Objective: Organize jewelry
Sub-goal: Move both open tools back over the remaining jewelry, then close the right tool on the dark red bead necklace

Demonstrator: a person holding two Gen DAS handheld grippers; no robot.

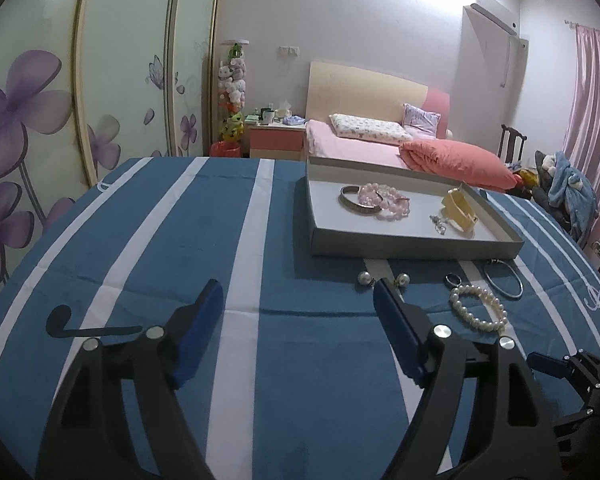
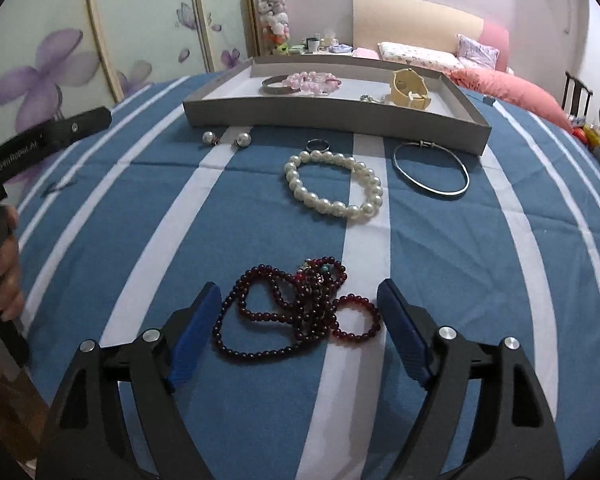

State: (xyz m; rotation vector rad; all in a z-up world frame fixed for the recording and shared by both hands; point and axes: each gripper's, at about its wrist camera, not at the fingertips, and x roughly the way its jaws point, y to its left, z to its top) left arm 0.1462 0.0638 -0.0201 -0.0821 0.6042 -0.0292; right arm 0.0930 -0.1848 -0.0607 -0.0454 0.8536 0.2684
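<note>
Straddling tangled, glossy dark-red beads (image 2: 300,312), right fingers (image 2: 198,328) spread; left fingers (image 1: 204,332) spread, seemingly empty.

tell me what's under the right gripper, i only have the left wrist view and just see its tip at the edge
Observer: A long dark red bead necklace lies in tangled loops on the blue and white striped cloth, between the right gripper's fingers.
Operator: is it gripped
Observer: No. The jaws stand wide open, and neither blue pad presses on the beads.
Operator: anything else in that heap
Observer: A small loop of brighter red beads sits at the heap's right side. I cannot tell whether it is a separate bracelet.
</note>
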